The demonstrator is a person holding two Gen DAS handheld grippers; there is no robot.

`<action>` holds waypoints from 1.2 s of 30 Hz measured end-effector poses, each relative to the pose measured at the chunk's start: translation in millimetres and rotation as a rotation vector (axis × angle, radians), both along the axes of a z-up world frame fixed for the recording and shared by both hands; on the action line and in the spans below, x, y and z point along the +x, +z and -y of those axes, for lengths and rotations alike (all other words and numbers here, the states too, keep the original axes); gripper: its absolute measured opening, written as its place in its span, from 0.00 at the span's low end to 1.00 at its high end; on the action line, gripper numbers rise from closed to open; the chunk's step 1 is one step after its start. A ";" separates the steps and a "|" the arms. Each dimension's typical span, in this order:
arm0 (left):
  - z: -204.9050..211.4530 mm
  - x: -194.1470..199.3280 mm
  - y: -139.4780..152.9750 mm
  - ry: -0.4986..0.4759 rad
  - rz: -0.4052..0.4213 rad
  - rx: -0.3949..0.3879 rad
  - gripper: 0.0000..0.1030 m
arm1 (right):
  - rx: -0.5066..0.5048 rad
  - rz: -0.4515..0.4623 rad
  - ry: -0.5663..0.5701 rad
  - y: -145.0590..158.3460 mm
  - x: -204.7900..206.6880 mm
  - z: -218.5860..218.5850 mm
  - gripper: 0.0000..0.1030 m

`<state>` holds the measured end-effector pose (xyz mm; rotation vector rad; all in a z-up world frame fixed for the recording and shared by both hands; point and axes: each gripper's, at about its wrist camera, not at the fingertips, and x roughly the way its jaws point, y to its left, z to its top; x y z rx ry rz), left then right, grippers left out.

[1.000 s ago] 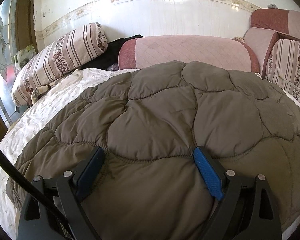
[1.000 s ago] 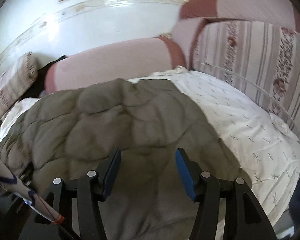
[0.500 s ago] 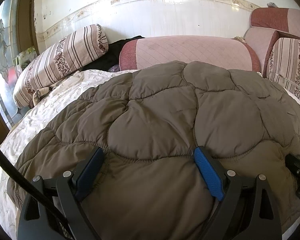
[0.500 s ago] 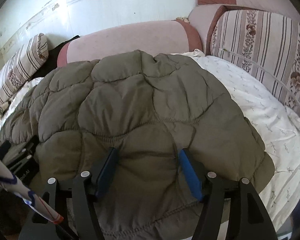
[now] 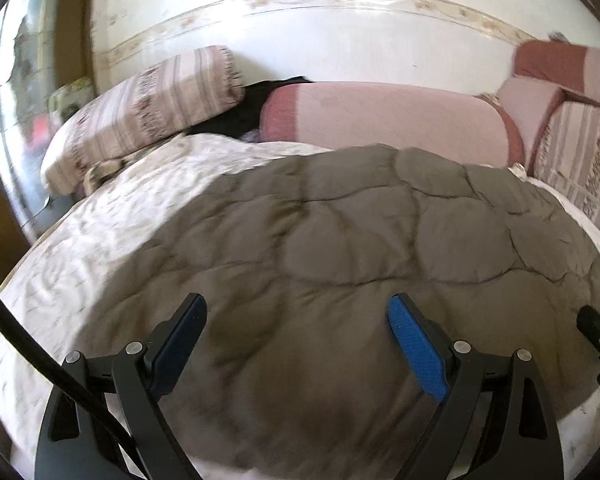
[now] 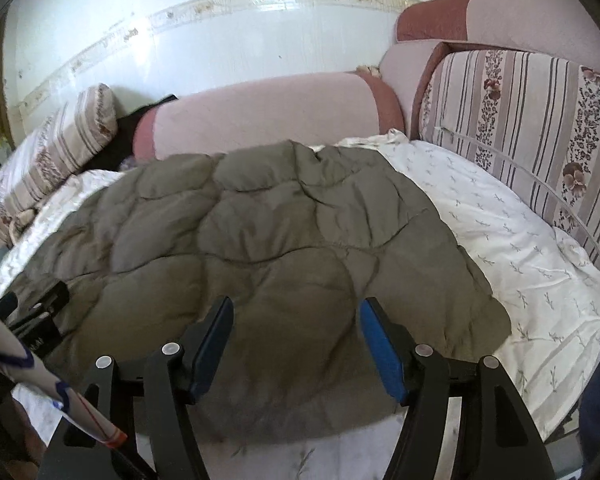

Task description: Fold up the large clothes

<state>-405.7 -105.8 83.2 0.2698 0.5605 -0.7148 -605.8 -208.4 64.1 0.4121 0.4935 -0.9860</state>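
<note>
A white flowered bedsheet spreads beneath and beyond both claws, the quilted olive-brown coat lies flat on it just ahead of the left gripper and right gripper, both spread apart, gripping nothing.

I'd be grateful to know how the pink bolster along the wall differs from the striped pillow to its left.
The pink bolster is plain pink with darker red ends; the striped pillow has floral stripes. The bolster lies level along the wall; the pillow slants down to the left. Both rest at the bed's far edge, beyond the brown quilted garment.
</note>
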 end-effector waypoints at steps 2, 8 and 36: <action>-17.4 6.9 1.3 0.055 -0.027 -0.002 0.89 | -0.005 0.006 0.027 1.7 1.8 -9.7 0.69; -33.1 29.3 -19.2 0.131 -0.081 0.061 0.89 | 0.059 -0.036 0.104 -13.4 26.1 -16.6 0.69; -21.9 24.7 -28.5 0.146 -0.005 0.104 0.92 | 0.039 -0.116 0.122 -36.7 37.4 -14.5 0.76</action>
